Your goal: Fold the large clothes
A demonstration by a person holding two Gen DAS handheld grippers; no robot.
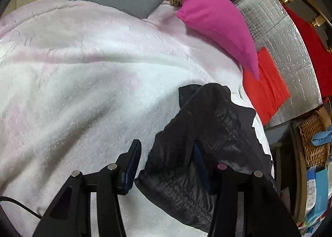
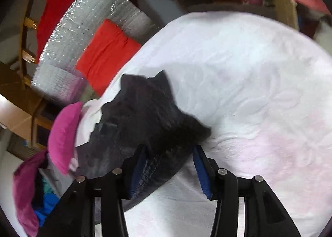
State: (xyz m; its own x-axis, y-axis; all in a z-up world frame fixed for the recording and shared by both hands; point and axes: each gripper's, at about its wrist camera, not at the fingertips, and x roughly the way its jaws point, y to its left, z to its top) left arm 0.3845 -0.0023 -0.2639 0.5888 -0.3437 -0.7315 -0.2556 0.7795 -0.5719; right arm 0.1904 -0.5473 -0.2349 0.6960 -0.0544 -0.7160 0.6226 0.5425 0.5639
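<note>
**Dark garment bunched at the bed's edge, between two open grippers**

The dark garment (image 1: 205, 143) is seen crumpled on the pale blanket (image 1: 83, 75) of the bed. In the left gripper (image 1: 166, 166), the jaws are held apart; cloth is draped over the right-hand finger only, not pinched. In the right gripper (image 2: 172, 166), the jaws are likewise parted, with cloth against the left-hand finger. No clear long axis can be read from the heap.

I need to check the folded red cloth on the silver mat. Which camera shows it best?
The right wrist view: the red cloth lies whole and unobstructed. The left wrist view shows it partly behind the pink cushion.
</note>
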